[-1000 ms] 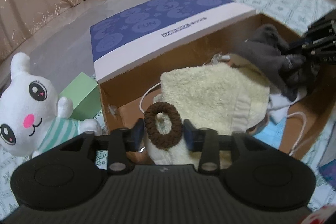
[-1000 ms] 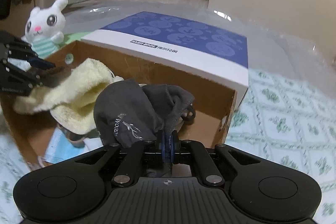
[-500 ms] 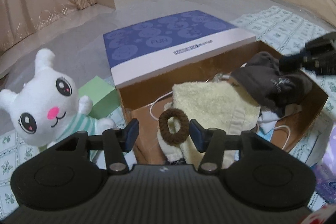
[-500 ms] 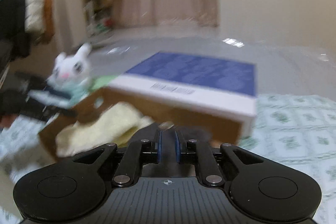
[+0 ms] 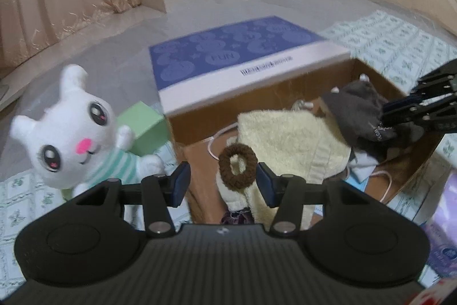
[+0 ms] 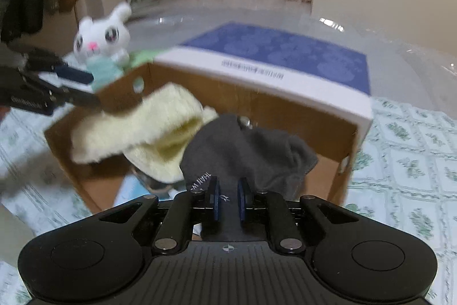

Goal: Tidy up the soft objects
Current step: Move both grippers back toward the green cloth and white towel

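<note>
An open cardboard box (image 5: 380,76) holds a cream towel (image 5: 285,139), and a brown scrunchie (image 5: 237,166) lies on its near end. My left gripper (image 5: 222,185) hovers open around the scrunchie without pressing it. A dark grey sock (image 5: 357,105) lies at the box's right end. In the right wrist view the sock (image 6: 251,150) drapes beside the towel (image 6: 148,122). My right gripper (image 6: 228,199) has its jaws opening, with sock cloth loose between them. A white plush rabbit (image 5: 74,127) sits left of the box.
The box's blue and white lid (image 5: 237,53) stands open behind it. A green carton (image 5: 142,127) sits by the rabbit. A white cable (image 5: 382,179) and a blue mask (image 5: 360,185) lie in the box. A purple packet (image 5: 442,219) is at the right.
My left gripper let go of the scrunchie and drew back and up; the scrunchie stays on the towel. My right gripper's jaws parted from the sock, and the gripper pulled back a little.
</note>
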`<action>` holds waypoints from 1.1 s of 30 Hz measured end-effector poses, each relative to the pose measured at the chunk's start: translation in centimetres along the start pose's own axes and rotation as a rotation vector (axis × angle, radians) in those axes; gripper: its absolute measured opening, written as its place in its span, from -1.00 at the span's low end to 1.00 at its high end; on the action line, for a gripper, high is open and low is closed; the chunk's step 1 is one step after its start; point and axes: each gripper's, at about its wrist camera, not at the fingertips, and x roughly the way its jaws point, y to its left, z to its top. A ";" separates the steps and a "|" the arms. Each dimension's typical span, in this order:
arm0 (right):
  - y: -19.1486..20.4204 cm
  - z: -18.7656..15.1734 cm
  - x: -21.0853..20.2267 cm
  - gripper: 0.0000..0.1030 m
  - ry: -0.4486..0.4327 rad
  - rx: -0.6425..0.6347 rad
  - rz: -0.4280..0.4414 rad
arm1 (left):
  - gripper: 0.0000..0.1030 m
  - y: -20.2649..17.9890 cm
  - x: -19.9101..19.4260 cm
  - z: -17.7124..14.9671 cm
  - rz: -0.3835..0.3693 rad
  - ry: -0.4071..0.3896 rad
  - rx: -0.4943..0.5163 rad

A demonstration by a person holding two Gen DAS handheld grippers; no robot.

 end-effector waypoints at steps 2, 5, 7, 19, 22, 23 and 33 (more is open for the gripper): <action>0.3 0.2 -2.0 -0.35 -0.041 0.003 -0.012 | -0.05 0.3 -1.5 0.5 0.004 -0.020 -0.022; 0.5 -0.2 -5.8 0.10 -0.119 0.054 -0.010 | -0.05 0.8 -4.7 1.1 0.021 -0.058 -0.057; 0.8 -0.9 -8.2 0.11 -0.159 0.087 -0.002 | -0.05 1.1 -7.2 1.3 0.032 -0.083 -0.079; 5.6 -7.2 -20.9 0.13 -0.180 0.229 0.001 | -0.05 -2.6 -25.4 -3.1 0.047 -0.177 -0.180; 6.8 -9.0 -23.7 0.13 -0.180 0.272 0.008 | -0.05 -4.9 -29.2 -4.9 0.049 -0.158 -0.217; 7.4 -9.7 -24.7 0.13 -0.180 0.280 0.011 | -0.05 -5.7 -30.3 -5.5 0.051 -0.156 -0.224; 12.2 -15.3 -33.3 0.13 -0.220 0.315 0.017 | -0.05 -16.9 -40.3 -10.9 0.134 -0.192 -0.241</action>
